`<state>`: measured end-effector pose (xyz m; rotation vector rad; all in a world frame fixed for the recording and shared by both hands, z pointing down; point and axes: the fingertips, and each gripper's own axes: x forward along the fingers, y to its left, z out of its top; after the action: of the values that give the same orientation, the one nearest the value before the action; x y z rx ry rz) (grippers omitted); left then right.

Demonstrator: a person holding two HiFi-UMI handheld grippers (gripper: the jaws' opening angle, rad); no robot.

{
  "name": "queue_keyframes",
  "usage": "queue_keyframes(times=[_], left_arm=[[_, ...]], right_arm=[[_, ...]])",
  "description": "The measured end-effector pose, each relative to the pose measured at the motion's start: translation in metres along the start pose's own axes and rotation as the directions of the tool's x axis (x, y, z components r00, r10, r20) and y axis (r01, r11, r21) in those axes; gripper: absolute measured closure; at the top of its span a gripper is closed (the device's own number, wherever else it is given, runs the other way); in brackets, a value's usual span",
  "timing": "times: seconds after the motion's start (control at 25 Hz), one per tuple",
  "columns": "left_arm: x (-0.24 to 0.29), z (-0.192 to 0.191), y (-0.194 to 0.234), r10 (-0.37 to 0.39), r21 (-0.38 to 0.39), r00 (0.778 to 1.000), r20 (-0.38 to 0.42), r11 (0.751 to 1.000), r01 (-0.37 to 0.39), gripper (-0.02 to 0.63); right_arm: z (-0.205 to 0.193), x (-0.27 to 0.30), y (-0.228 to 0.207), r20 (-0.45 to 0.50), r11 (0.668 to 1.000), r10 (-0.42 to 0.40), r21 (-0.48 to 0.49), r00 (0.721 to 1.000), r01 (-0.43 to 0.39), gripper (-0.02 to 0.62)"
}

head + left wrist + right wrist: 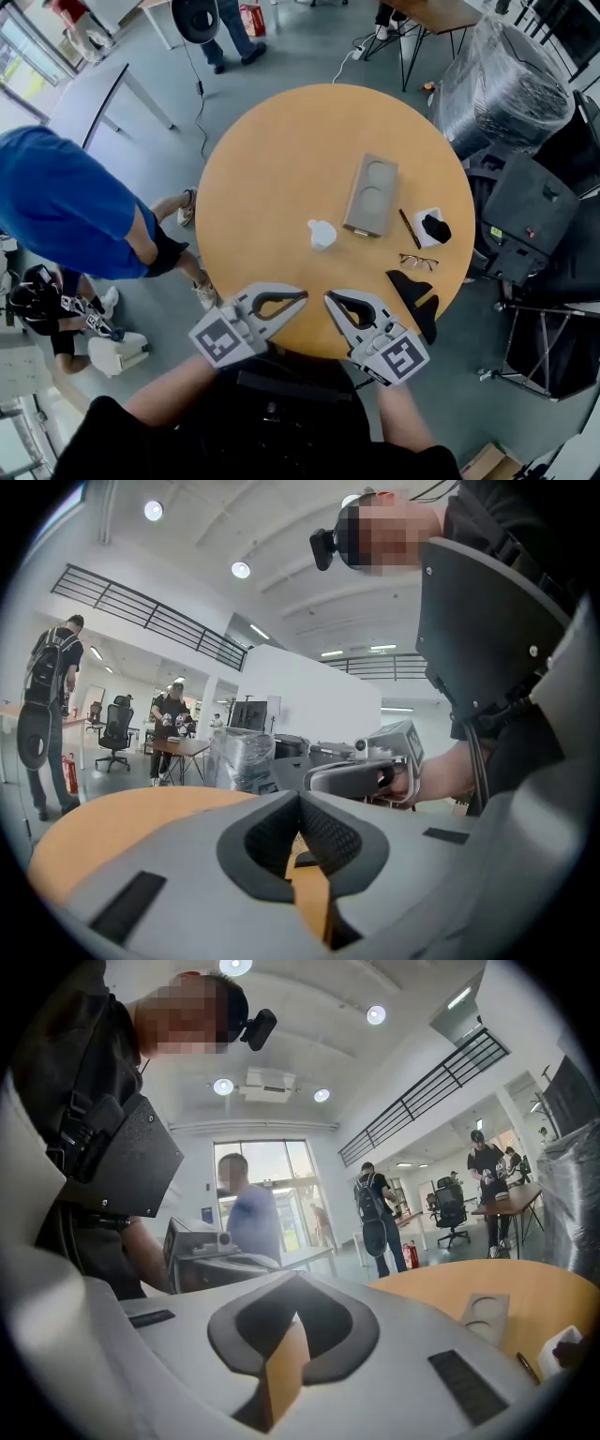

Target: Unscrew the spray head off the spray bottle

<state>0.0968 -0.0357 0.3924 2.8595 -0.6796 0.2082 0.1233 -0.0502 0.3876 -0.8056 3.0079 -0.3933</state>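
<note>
A small white spray bottle stands near the middle of the round wooden table, seen from above; its head detail is too small to make out. My left gripper and right gripper hover side by side over the table's near edge, tips pointing toward each other, well short of the bottle. Both are shut with nothing between the jaws. The left gripper view shows its shut jaws and the right gripper beyond. The right gripper view shows its shut jaws and the left gripper.
A grey tray with two round recesses lies right of the bottle, also seen as the tray. A pen, a white box, glasses and a black object sit at the right rim. A person in blue stands at the left.
</note>
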Motion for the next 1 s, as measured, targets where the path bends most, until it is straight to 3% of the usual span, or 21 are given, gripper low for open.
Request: queue_keyframes(times=[0.32,0.68,0.92,1.0], left_arm=[[0.008,-0.026,0.032,0.04,-0.022,0.999,-0.021,0.999,-0.041,0.598],[0.022,-0.071,0.088,0.038,0.021,0.999,0.027,0.999,-0.038,0.598],[0.037,-0.124,0.122,0.041,0.012,0.999,-0.013,0.999,-0.04,0.598],[0.045,-0.148,0.129,0.042,0.026,0.998,-0.043,0.999,-0.041,0.565]], right_arm=[[-0.02,0.012,-0.027,-0.004,0.999,-0.032,0.022,0.999,0.032,0.583],[-0.065,0.046,-0.055,-0.016,0.991,-0.126,0.039,0.992,0.127,0.583],[-0.104,0.059,-0.084,-0.037,0.981,-0.182,0.066,0.983,0.184,0.583],[-0.12,0.063,-0.095,-0.044,0.978,-0.192,0.074,0.98,0.195,0.583]])
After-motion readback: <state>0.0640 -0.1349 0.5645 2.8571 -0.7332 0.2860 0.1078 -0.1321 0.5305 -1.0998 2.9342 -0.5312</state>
